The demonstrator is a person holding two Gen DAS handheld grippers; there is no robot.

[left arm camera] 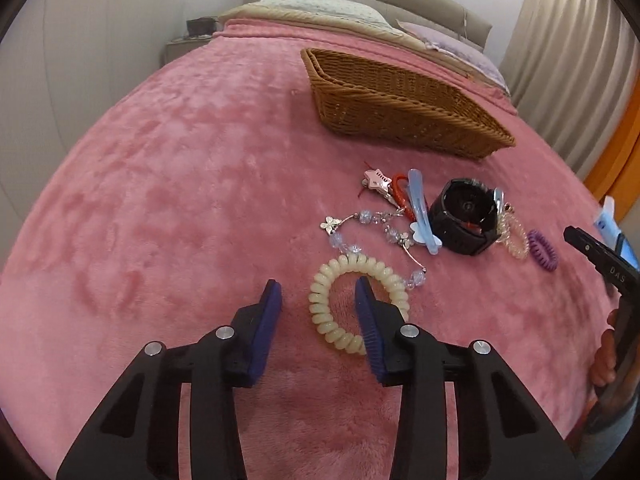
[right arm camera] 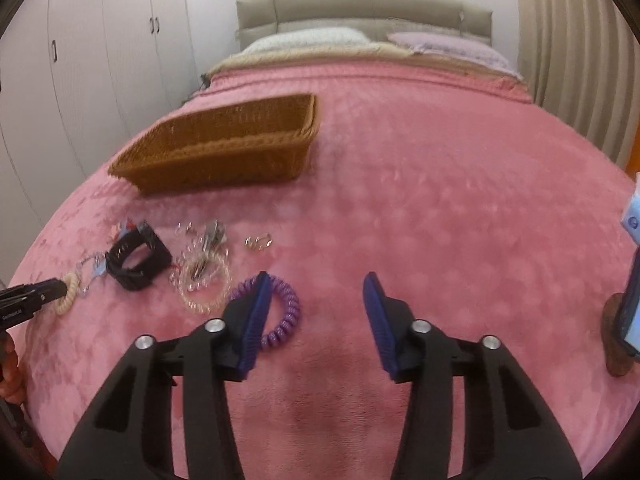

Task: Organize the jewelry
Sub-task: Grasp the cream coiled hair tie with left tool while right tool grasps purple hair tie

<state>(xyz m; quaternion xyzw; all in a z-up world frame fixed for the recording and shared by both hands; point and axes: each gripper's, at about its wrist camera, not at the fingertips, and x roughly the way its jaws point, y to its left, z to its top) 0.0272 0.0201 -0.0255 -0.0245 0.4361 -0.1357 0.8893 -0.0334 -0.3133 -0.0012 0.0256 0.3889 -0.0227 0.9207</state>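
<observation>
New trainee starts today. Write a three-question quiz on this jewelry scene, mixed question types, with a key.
1. True or false: the wicker basket already holds jewelry.
2. Which hair tie lies nearest the left tool? A) cream spiral hair tie B) purple spiral hair tie C) black watch
3. Fill in: both tools are ____, gripping nothing.

Key: 1 false, no jewelry visible inside. 2 A, its finger sits inside the loop. 3 open; the right tool has one finger over the purple tie.
</observation>
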